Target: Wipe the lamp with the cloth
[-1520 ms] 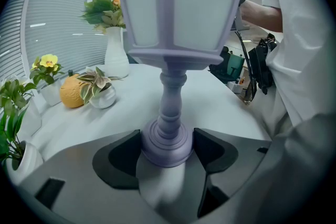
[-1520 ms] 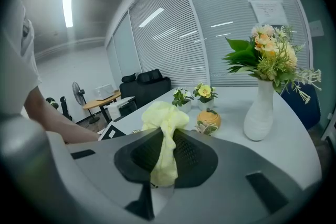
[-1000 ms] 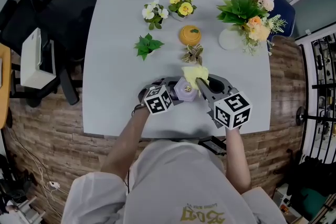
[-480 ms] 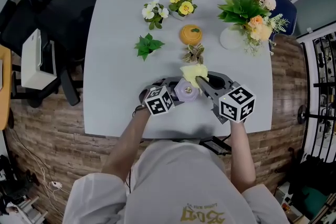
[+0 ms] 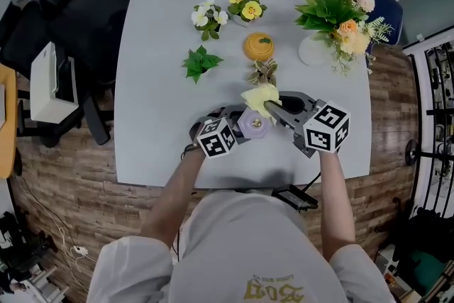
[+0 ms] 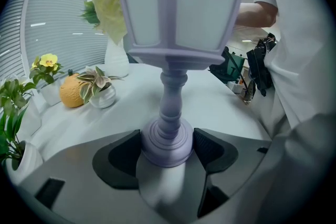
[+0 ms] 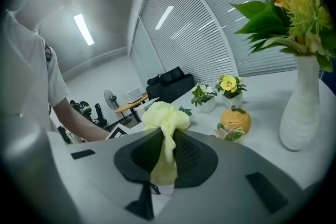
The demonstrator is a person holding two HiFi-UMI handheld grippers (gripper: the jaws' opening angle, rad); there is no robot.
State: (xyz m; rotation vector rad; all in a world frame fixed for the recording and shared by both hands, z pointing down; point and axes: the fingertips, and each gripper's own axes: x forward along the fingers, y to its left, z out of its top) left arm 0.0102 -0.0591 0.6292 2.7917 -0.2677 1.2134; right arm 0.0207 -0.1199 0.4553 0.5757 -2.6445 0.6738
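1. The purple lamp (image 5: 254, 123) stands upright on the grey table (image 5: 156, 81), between the two grippers.
2. The left gripper (image 6: 167, 150) has its two jaws squeezed on the round foot of the lamp, one on each side.
3. The right gripper (image 7: 167, 157) comes in from the right of the lamp. Its jaws are pinched tight on the yellow cloth (image 7: 164, 122).
4. The bunched end of the cloth sticks out past the jaws. It sits right up against the top part of the lamp, on its far side.
5. Just behind the lamp is a little plant with stripy leaves (image 5: 263, 72).
6. Further behind the lamp is an orange pumpkin pot (image 5: 258, 47).
7. Behind the lamp and to the right stands a white vase of flowers (image 5: 313, 51).
8. Behind the lamp and to the left are a green leafy plant (image 5: 201, 62), a pot of white flowers (image 5: 208, 16) and a pot of yellow flowers (image 5: 246, 9).
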